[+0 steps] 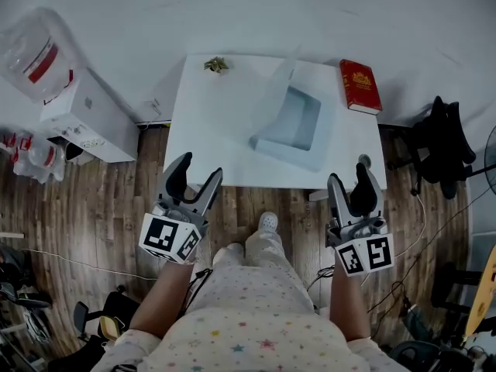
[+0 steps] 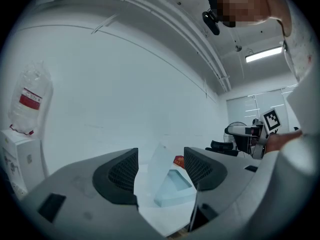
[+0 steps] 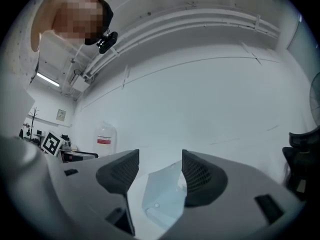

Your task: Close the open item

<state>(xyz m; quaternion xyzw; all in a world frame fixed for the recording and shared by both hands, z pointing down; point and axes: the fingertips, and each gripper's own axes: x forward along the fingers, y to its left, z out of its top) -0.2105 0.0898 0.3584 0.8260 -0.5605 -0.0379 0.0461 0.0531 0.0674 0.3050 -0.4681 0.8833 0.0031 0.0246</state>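
A pale blue translucent box (image 1: 292, 127) rests on the white table (image 1: 209, 138), right of its middle, with its clear lid (image 1: 273, 91) standing up and open. My left gripper (image 1: 197, 175) hovers in front of the table's near edge, open and empty. To the right, my right gripper (image 1: 350, 181) is also open with nothing between its fingers. The left gripper view frames the box (image 2: 172, 189) and its raised lid (image 2: 152, 171) between the spread jaws of the left gripper (image 2: 160, 170). Through the right gripper (image 3: 159, 171), the box (image 3: 160, 201) lies some way ahead.
A red book (image 1: 359, 86) lies at the table's far right corner, and a small dried sprig (image 1: 216, 65) at its far edge. A white dispenser with a water jug (image 1: 39, 53) stands at the left. A black chair (image 1: 442, 146) is at the right, with cables on the wooden floor.
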